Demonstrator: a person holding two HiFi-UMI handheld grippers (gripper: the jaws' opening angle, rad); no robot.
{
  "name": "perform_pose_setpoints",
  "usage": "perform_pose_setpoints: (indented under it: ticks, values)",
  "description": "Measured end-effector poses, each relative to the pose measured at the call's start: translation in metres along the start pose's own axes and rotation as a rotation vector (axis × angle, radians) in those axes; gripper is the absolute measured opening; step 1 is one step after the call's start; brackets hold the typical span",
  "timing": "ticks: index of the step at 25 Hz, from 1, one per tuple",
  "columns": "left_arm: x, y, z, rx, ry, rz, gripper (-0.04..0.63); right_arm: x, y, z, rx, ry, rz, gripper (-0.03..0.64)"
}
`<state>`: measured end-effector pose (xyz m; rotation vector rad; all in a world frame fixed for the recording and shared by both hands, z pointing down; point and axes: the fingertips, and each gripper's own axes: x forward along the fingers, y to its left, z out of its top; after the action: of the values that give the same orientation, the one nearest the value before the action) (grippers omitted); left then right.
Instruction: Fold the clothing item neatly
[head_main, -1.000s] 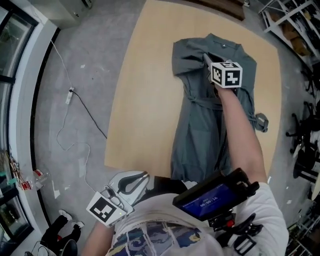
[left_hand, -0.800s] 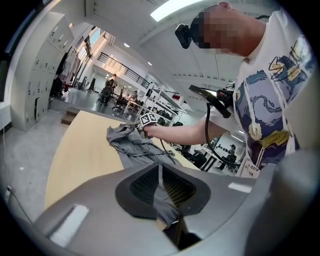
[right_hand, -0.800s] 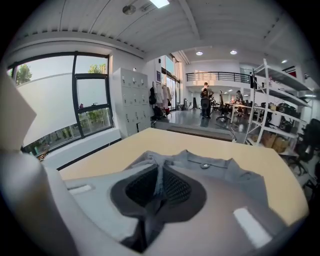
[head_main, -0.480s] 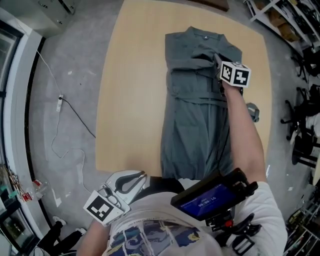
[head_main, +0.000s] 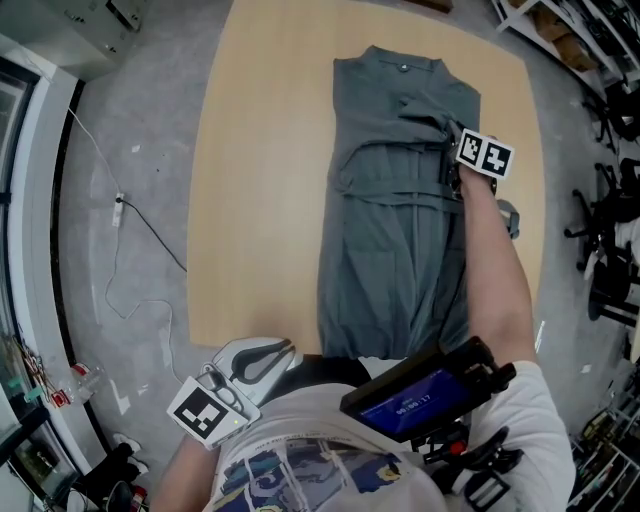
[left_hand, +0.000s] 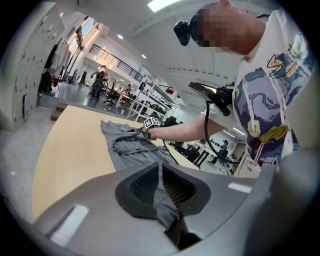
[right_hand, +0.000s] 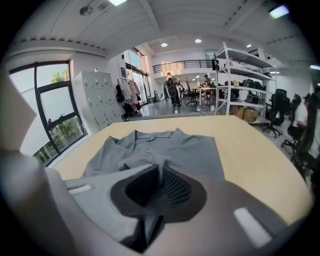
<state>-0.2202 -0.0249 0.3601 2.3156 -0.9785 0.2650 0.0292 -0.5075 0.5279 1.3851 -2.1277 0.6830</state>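
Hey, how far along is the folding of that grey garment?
Done: the grey garment lies lengthwise on the table, sleeves apparently tucked in. In hand: the right tool is shut on a fold near the chest, the left tool on the hem. Left: no hem-to-collar fold shows yet.

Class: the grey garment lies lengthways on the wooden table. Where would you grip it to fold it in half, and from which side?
Likely the near hem corners of the long grey garment, from the near edge of the wooden table: that thin edge reaches the rim, so a claw can close around it. The left claw pinches cloth there; the right claw grips a fold midway.
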Motion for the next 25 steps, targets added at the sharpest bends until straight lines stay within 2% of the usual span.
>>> perform_pose_setpoints:
  ticks: [5, 8, 13, 18, 21, 25]
  values:
    - [0.001, -0.001, 0.003, -0.006, 0.009, 0.007, 0.031, 0.005, -0.014, -0.024, 0.139, 0.049, 0.005, 0.055]
    - [0.003, -0.003, 0.005, 0.0, 0.003, 0.002, 0.031, -0.001, -0.02, -0.028, 0.173, 0.04, -0.005, 0.071]
    - [0.003, -0.007, 0.0, 0.042, -0.022, 0.003, 0.031, -0.021, -0.027, -0.033, 0.155, 0.028, -0.03, 0.073]
    - [-0.002, -0.03, -0.004, 0.059, -0.039, -0.006, 0.031, -0.062, -0.025, -0.041, 0.117, 0.011, -0.025, 0.072]
    - [-0.011, -0.047, -0.01, 0.103, -0.052, -0.008, 0.031, -0.099, -0.013, -0.057, 0.102, -0.005, 0.007, 0.072]
    - [-0.019, -0.075, -0.022, 0.143, -0.073, -0.029, 0.031, -0.161, 0.018, -0.08, 0.101, -0.055, 0.094, 0.072]
